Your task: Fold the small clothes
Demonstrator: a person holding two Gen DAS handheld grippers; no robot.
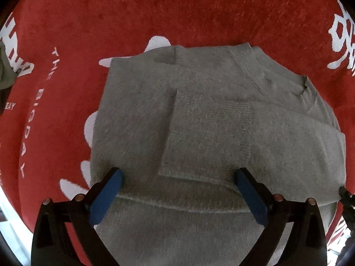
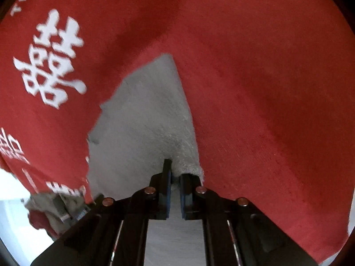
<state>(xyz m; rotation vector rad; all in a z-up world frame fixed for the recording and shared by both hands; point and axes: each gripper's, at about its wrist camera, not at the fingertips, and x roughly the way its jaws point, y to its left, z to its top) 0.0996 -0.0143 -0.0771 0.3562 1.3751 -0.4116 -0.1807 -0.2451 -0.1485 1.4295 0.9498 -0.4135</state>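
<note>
sweater: grey knit sweater [image 1: 199,115] lying flat on the red cloth [image 1: 111,17], sleeves folded in over the chest, collar at the far side
left gripper [image 1: 177,184]: mine is spread wide, hovering over the hem with nothing between the blue pads
right gripper [image 2: 175,177]: pinched down on a fuzzy edge of the sweater [image 2: 144,115] — looks like a corner
risk: if I lift with only the right side gripped, I reckon the fold drags crooked and the tucked sleeves slide out
risk 2: left pads could snag the cloth underneath too
around: white printed lettering [image 2: 51,59], a crumpled rag [image 2: 44,204] at the cloth's edge — nothing in the way
</note>
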